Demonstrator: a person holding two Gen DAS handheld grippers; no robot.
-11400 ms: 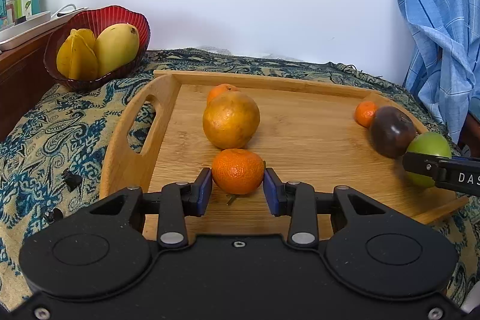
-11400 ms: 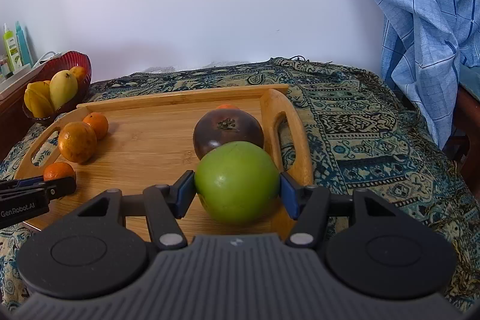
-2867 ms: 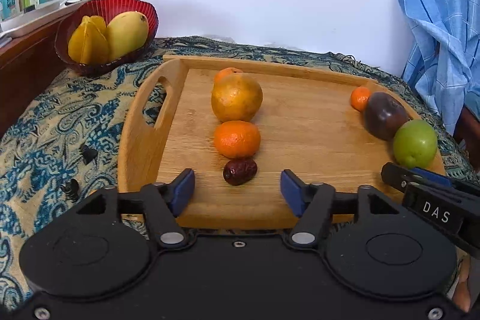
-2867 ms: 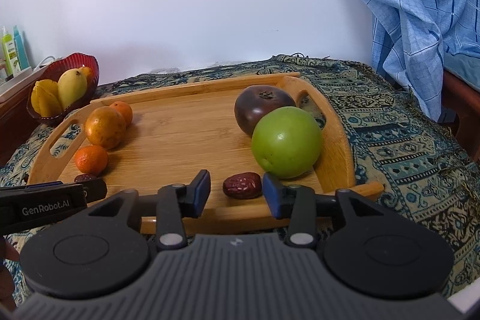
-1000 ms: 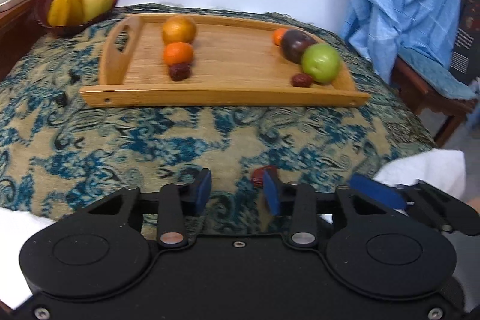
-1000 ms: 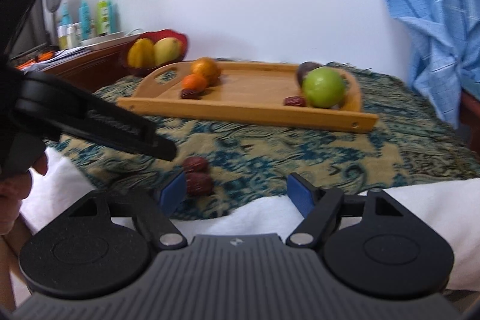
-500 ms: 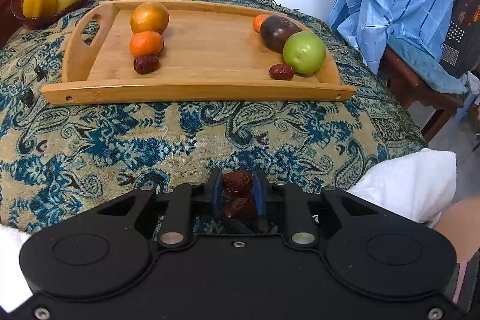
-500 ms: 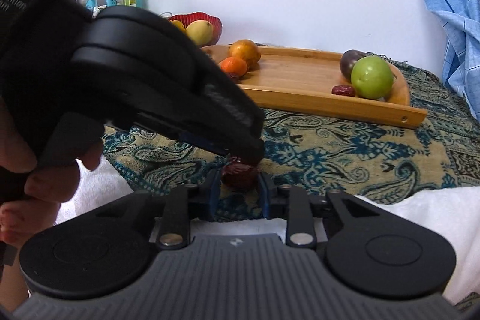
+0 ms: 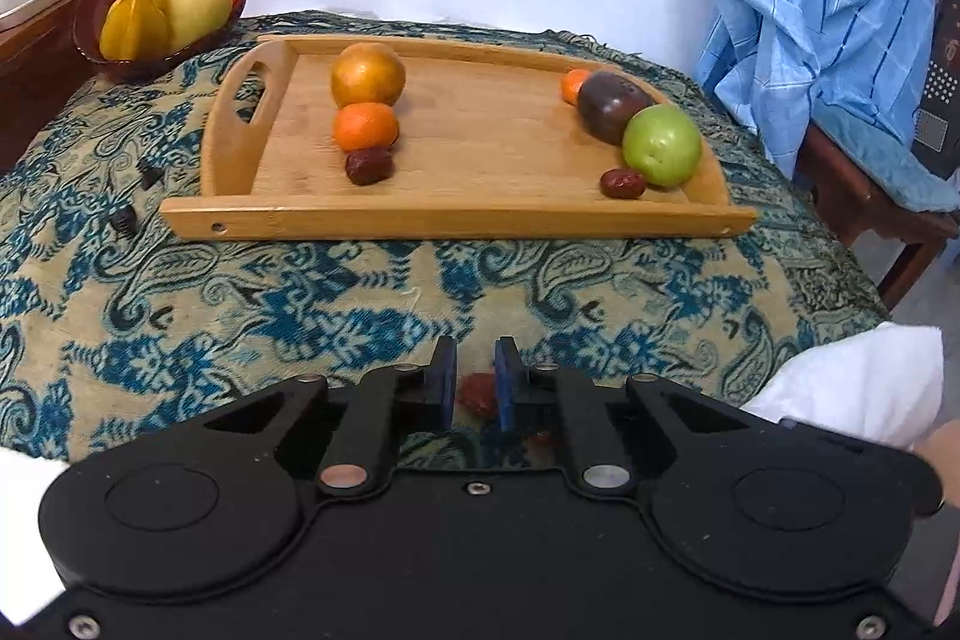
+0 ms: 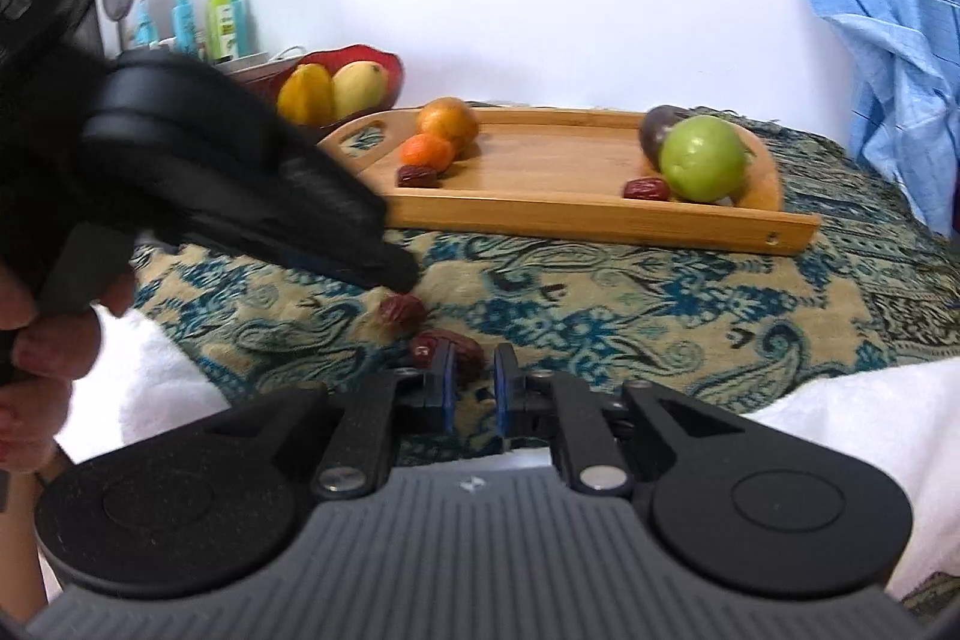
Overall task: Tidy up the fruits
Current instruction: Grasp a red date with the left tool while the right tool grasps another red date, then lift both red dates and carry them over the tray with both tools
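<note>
Since a second ago both your tools have closed: the left tool (image 9: 474, 391) is now clamped on a dried red date (image 9: 477, 393), and the right tool (image 10: 474, 379) is pressed together on a second date (image 10: 451, 349), which sits off towards its left pad, with a third date (image 10: 402, 310) lying loose on the cloth just beyond it, under the left tool's tip. The job looks partly done: on the wooden tray (image 9: 456, 223) two rows already run back from the front rim, a date (image 9: 368, 165), a mandarin (image 9: 366, 126) and a large orange (image 9: 368, 74) on the left, and a date (image 9: 624, 183), a green apple (image 9: 662, 146) and a dark purple fruit (image 9: 609, 106) on the right. The dates at the near edge are not yet on the tray. The tray is smooth pale bamboo with a cut-out handle; the dates are small, wrinkled and oval; the surface wears a woven blue paisley cloth (image 9: 240, 310)
</note>
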